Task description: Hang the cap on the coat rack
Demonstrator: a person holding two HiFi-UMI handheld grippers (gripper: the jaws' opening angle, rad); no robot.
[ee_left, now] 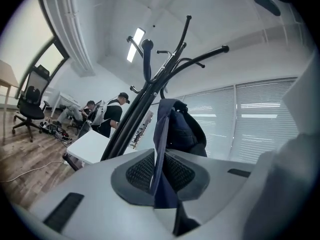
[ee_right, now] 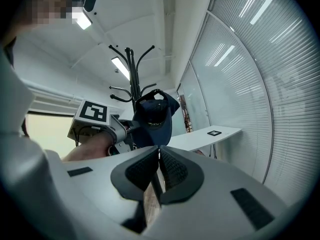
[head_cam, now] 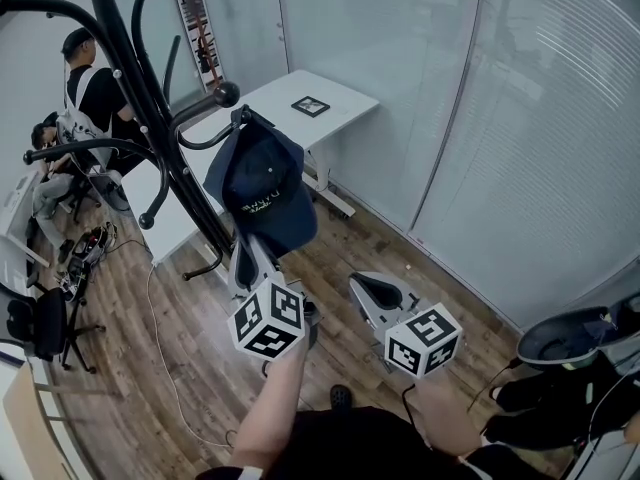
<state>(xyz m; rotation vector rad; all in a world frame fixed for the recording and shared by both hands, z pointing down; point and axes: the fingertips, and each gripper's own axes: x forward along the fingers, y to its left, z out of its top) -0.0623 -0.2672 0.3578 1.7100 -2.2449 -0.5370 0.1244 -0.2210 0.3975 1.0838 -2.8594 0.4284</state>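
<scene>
My left claw clamps the cap at its lower edge. The cap hangs just above it on the coat rack hook. The right claw is closed and empty. My judgement: loosen slowly, confirming the hook bears it.

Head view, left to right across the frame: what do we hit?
Office chair → cap → right claw → window blinds

The coat rack blocks left of the cap; right open.
</scene>
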